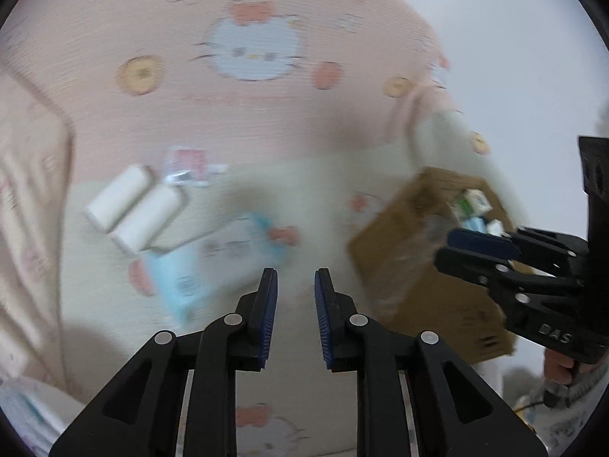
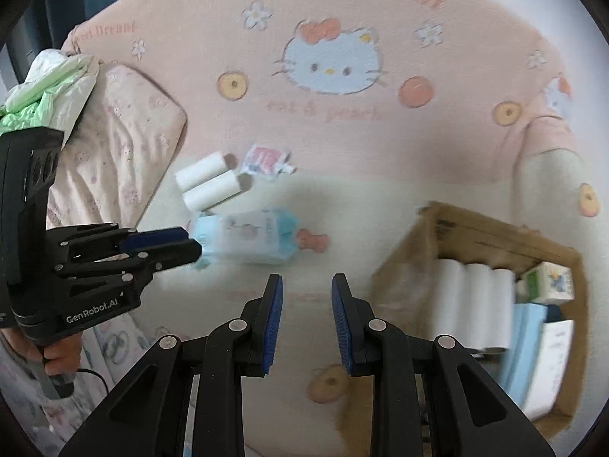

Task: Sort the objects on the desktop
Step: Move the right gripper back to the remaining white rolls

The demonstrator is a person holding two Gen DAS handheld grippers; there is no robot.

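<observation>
Tissue pack [image 2: 247,240] lies crosswise just beside left tongs [image 2: 190,245], which look pressed together, empty; right tongs [image 2: 306,321], spread and empty, we judge farther.

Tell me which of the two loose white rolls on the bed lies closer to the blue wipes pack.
The lower roll, nearer the cameras: its end almost meets the blue wipes pack. The other roll lies beside it, further up towards the pink headboard.
</observation>
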